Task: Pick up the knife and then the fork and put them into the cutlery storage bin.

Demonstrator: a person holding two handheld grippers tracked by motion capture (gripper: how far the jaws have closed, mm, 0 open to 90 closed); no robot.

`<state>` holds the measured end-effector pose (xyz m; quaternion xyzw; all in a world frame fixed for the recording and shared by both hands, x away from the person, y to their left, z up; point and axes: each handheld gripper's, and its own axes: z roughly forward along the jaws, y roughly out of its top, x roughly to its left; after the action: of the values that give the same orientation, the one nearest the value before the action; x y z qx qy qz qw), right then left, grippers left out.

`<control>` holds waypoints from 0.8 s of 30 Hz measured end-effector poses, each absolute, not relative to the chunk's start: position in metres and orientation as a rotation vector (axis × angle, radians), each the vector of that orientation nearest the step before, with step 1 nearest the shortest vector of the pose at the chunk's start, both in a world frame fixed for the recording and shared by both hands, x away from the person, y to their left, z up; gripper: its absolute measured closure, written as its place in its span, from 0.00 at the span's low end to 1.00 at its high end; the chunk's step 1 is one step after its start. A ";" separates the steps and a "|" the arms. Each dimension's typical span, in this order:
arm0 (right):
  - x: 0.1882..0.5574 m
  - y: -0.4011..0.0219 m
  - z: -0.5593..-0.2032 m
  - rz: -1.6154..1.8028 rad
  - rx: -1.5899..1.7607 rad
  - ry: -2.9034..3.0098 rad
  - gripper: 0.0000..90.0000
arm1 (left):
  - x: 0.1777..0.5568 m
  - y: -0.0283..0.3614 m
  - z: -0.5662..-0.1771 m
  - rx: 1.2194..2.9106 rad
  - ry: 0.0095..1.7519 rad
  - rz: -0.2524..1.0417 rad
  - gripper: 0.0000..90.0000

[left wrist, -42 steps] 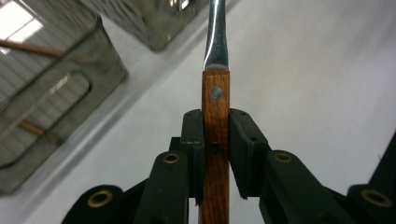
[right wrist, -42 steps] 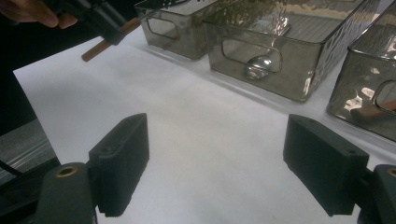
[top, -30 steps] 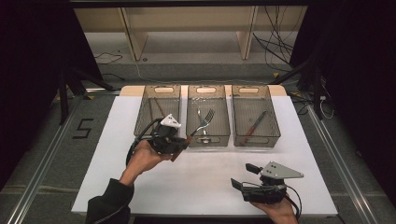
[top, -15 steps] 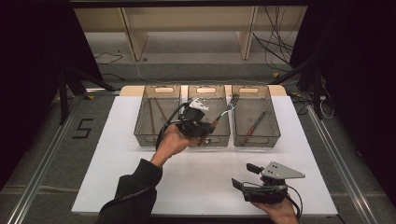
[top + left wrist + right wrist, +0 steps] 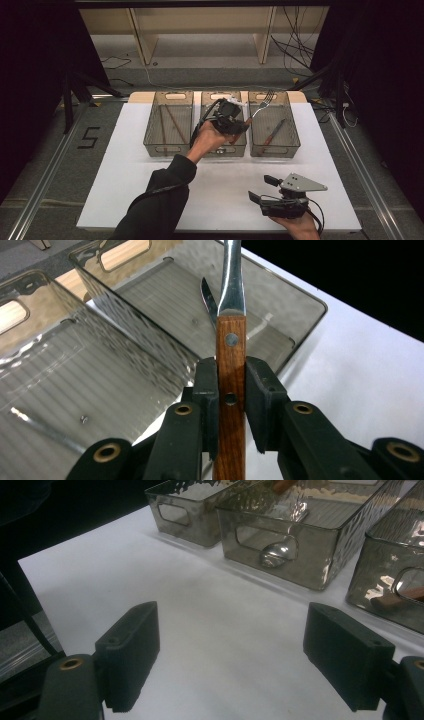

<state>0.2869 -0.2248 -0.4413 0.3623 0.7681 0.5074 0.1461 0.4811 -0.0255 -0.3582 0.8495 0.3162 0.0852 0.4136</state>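
A fork (image 5: pixel 261 104) with a wooden handle (image 5: pixel 231 385) is clamped between the pads of my left gripper (image 5: pixel 241 125). That gripper hangs over the middle clear bin (image 5: pixel 210 150), and the fork's tines reach over the back left corner of the right bin (image 5: pixel 292 145). In the left gripper view, a knife blade (image 5: pixel 207 296) lies in the right bin (image 5: pixel 300 295) beyond the fork's steel neck. Near the table's front right, my right gripper (image 5: pixel 261 188) rests with its jaws wide apart. Nothing is between the right gripper's pads (image 5: pixel 127 655).
Three clear bins stand in a row at the back of the white table (image 5: pixel 125 190). The left bin (image 5: pixel 150 140) holds thin sticks, the middle bin (image 5: pixel 330 570) a spoon (image 5: pixel 274 555), and the right bin a wooden-handled knife (image 5: pixel 272 135). Dark floor surrounds the table.
My left hand has carried the fork to the right and farther back, from over the left bin's edge to over the middle bin. The right gripper has stayed put.
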 end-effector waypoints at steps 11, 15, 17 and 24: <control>0.287 -0.224 -0.441 1.465 1.040 2.217 0.26 | 0.501 -0.051 -0.368 2.102 0.823 0.184 0.85; 0.287 -0.224 -0.441 1.466 1.038 2.217 0.26 | 0.506 -0.062 -0.370 2.093 0.829 0.173 0.85; 0.287 -0.225 -0.441 1.468 1.039 2.216 0.26 | 0.508 -0.066 -0.370 2.092 0.829 0.169 0.85; 0.286 -0.226 -0.441 1.472 1.035 2.217 0.26 | 0.514 -0.076 -0.371 2.087 0.838 0.163 0.85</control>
<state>0.2862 -0.2256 -0.4408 0.3586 0.7686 0.5103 0.1424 0.5137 -0.0759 -0.3707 0.8361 0.3357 0.0653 0.4288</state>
